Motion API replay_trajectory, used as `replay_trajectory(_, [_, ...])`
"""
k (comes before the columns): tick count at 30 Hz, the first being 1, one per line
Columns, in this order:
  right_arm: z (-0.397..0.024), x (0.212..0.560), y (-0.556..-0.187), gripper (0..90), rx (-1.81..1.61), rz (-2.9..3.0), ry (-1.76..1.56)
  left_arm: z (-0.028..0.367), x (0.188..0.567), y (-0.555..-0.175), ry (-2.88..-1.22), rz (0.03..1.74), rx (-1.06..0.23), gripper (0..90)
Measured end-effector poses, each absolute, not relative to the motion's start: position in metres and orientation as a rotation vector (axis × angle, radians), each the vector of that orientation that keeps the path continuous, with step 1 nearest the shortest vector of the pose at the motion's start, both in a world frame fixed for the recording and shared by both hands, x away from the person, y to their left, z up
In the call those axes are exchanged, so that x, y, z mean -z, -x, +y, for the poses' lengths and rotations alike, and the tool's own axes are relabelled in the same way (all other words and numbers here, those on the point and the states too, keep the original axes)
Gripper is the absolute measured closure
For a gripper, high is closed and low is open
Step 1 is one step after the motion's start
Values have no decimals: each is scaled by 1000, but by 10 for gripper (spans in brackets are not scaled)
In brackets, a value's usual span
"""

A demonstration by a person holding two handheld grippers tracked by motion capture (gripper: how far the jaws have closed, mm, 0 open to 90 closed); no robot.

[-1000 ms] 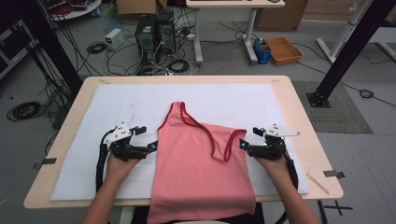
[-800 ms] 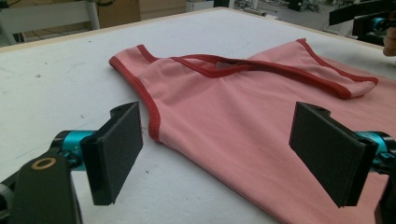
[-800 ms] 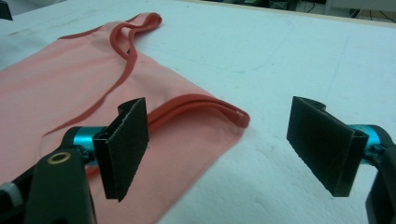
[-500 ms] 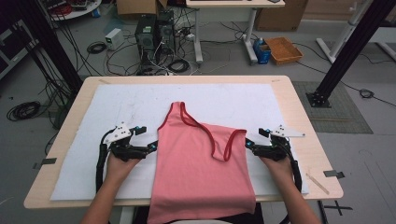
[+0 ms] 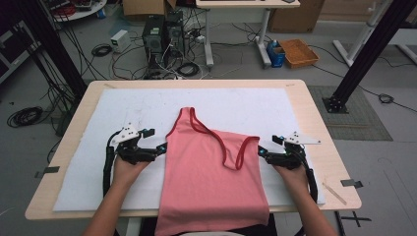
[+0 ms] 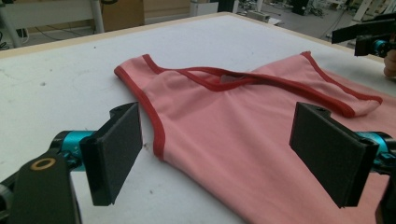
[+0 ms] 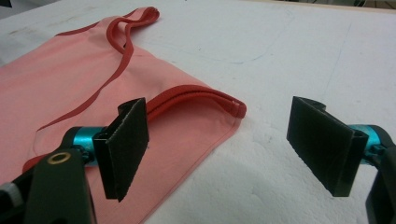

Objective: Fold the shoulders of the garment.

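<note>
A pink sleeveless top [image 5: 211, 182] with red trim lies flat on the white mat [image 5: 142, 108], its hem hanging over the table's near edge. My left gripper [image 5: 161, 147] is open at the top's left edge, level with the armhole. In the left gripper view the red-trimmed edge [image 6: 156, 126] runs between the wide-apart jaws of that gripper [image 6: 224, 154]. My right gripper [image 5: 263, 153] is open at the top's right shoulder corner. In the right gripper view its left jaw is over the pink cloth [image 7: 70, 84], and the corner [image 7: 236, 107] lies ahead of the gripper [image 7: 226, 144].
The wooden table [image 5: 314, 123] carries a thin stick [image 5: 334, 192] near its front right corner. Behind the table, on the floor, are computer towers [image 5: 160, 32], loose cables, an orange crate [image 5: 299, 51] and a black frame post [image 5: 366, 51].
My right gripper has dropped slightly toward the near edge beside the top's corner. The left gripper and the top have hardly moved.
</note>
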State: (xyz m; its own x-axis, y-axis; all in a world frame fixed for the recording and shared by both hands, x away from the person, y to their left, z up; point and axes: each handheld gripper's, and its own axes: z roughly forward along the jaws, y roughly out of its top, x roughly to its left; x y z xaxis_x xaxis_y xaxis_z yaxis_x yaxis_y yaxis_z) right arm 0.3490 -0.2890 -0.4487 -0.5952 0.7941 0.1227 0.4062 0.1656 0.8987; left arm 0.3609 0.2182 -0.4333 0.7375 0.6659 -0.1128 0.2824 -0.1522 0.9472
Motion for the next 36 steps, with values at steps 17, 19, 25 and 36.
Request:
replay_trajectory(17, [-291, 449, -351, 208, -1431, 2066, -1171, 199, 412, -396, -1766, 785, -387, 172])
replay_trajectory(19, [-291, 449, -350, 208, -1431, 2067, -1174, 199, 412, -399, -1745, 793, -392, 172])
replay_trajectory(25, [-291, 449, -351, 208, -1426, 2067, -1164, 195, 409, -410, -1772, 810, -372, 172])
replay_trajectory(36, [-291, 449, -351, 208, -1427, 2064, -1176, 188, 406, -439, -1819, 865, -380, 172])
